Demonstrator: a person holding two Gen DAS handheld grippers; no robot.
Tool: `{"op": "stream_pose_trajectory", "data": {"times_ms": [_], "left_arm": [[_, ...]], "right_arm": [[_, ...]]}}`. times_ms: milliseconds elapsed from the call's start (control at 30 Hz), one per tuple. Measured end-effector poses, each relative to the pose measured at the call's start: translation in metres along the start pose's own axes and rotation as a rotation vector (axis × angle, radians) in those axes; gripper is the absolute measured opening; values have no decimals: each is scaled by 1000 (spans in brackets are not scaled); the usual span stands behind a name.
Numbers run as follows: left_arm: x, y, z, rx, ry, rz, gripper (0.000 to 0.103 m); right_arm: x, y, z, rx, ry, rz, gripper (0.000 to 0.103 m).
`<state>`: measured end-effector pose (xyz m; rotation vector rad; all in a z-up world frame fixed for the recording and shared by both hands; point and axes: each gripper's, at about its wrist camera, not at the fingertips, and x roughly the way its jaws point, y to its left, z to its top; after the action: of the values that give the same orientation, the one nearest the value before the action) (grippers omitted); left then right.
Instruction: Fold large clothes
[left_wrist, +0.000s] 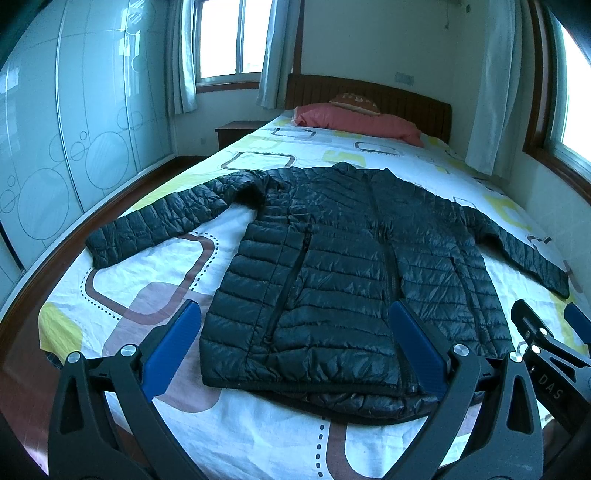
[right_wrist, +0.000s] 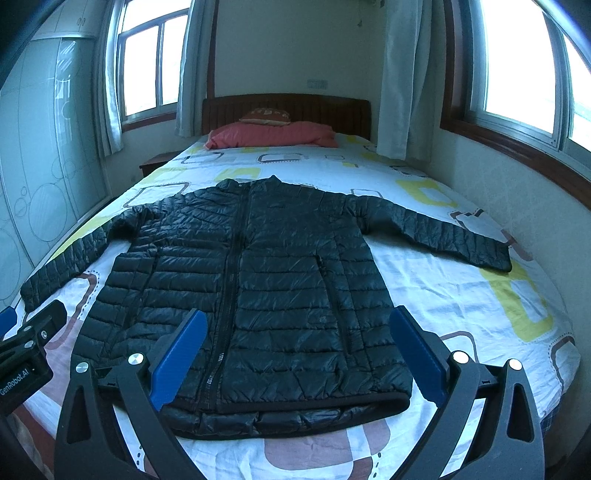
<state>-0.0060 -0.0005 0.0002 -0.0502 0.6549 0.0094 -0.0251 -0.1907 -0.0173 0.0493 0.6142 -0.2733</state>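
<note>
black quilted puffer jacket (right_wrist: 251, 295) flat, zipped, sleeves out on patterned bedsheet (right_wrist: 443, 295) | left gripper (left_wrist: 295, 321) spread wide, empty | right gripper (right_wrist: 295, 328) same, holding nothing

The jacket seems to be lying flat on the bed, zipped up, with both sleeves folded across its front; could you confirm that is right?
Not quite. The jacket lies flat on the bed and zipped up, but both sleeves are spread out to the sides, not folded across its front. The right wrist view shows this clearly.
</note>
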Motion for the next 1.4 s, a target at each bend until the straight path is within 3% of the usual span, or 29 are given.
{"op": "stream_pose_trajectory", "data": {"times_ms": [500, 700, 800, 967, 1133, 1167, 1200, 1233, 1267, 1333, 1400], "left_arm": [[0, 0, -2, 0, 6, 1, 101], [16, 5, -19, -23, 32, -3, 101], [34, 16, -16, -72, 86, -19, 101], [84, 44, -14, -165, 260, -91, 101], [121, 74, -10, -233, 295, -34, 101], [130, 82, -9, -255, 306, -29, 99], [137, 88, -7, -275, 315, -25, 84], [148, 98, -5, -306, 323, -27, 74], [158, 108, -4, -337, 332, -44, 66], [177, 126, 0, -399, 341, -55, 62], [191, 135, 7, -420, 334, -22, 62]], "right_arm": [[1, 0, 0, -2, 1, -1, 98], [5, 5, -3, 0, 16, -4, 98], [17, -2, -5, 12, 32, -8, 98], [50, -30, -2, 64, 73, 1, 98], [88, -84, 4, 219, 105, 33, 98], [98, -97, 6, 251, 111, 39, 98], [105, -107, 8, 275, 115, 41, 98], [114, -123, 9, 308, 112, 33, 96], [125, -143, 10, 341, 109, 10, 83], [144, -175, 12, 397, 125, -13, 55], [157, -203, 11, 475, 131, -4, 55]]}}
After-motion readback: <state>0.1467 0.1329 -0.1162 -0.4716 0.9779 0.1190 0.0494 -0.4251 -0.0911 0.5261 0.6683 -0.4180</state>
